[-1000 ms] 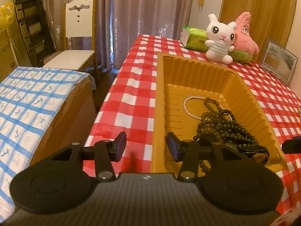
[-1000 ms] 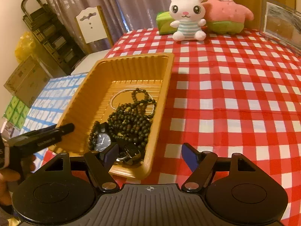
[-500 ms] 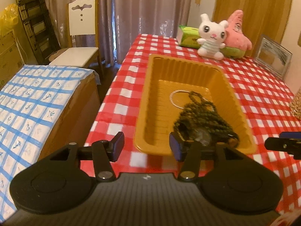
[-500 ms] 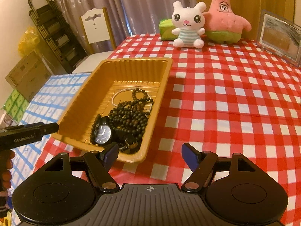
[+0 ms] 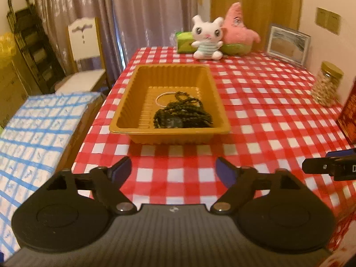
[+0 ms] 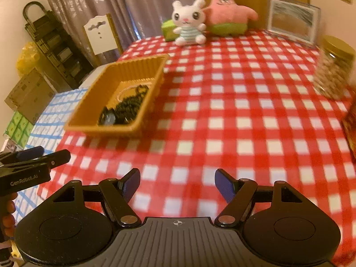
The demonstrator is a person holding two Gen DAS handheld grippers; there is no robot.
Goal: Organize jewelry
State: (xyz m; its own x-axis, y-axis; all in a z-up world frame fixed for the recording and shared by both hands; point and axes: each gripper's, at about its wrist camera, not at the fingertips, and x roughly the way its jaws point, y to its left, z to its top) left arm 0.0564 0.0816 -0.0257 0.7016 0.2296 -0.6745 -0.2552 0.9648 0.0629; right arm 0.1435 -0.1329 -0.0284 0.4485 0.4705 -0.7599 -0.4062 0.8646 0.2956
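Fingers (image 6: 9,211) gripping left tool (image 6: 33,158) show only from right wrist.

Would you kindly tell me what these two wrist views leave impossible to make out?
- Dark bead pile in the ribbed yellow plastic tray: tangled and blurred in both views; separate pieces uncountable.
- Red box: cut off by the right edge, both views.
- Right gripper: left wrist view shows one fingertip only.
- Glass jar: motion-blurred, contents unclear.

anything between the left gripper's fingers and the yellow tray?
Nothing. In the left wrist view, only bare checkered tablecloth lies between the left gripper, jaws opening and empty, and the yellow tray.
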